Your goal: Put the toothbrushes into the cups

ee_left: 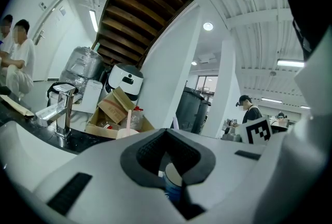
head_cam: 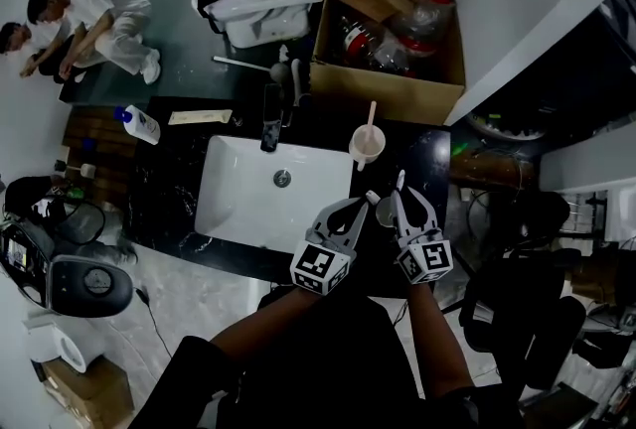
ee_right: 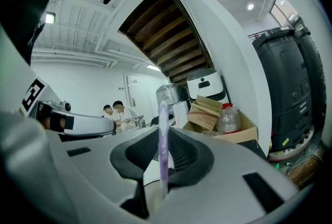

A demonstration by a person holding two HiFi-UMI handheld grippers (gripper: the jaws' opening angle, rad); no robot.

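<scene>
the right hand-held gripper [head_cam: 401, 199] has its dark, ribbed pads clamped on a slim purple toothbrush [ee_right: 163, 140], a smooth, translucent plastic stick. its long axis stands upright between the jaws, the lower end pinched in the pads and the rounded upper end rising clear above them; which end bears the bristles i cannot tell.

the left hand-held gripper [head_cam: 360, 207] sits just beside the right one, on its left. its jaws are drawn close on a small round blue cup [ee_left: 173, 182] with a pale inside, and the rim sits in the narrow gap between the pads, which seem to press on it.

ahead of both hand-held grippers stands a second cup [head_cam: 366, 149], pale and cylindrical, with a pink toothbrush [head_cam: 372, 115] in it, leaning slightly and pointing away from the grippers. everything rests on a dark, glossy tabletop [head_cam: 422, 159]. left of the left hand-held gripper lies a white rectangular sink [head_cam: 238, 204] with smooth rounded corners, its near edge close to that gripper's side. beyond the pale cup, an open cardboard box [head_cam: 397, 94] butts against the tabletop's far edge, so the free room is a narrow dark strip between the sink and the tabletop's right edge.
</scene>
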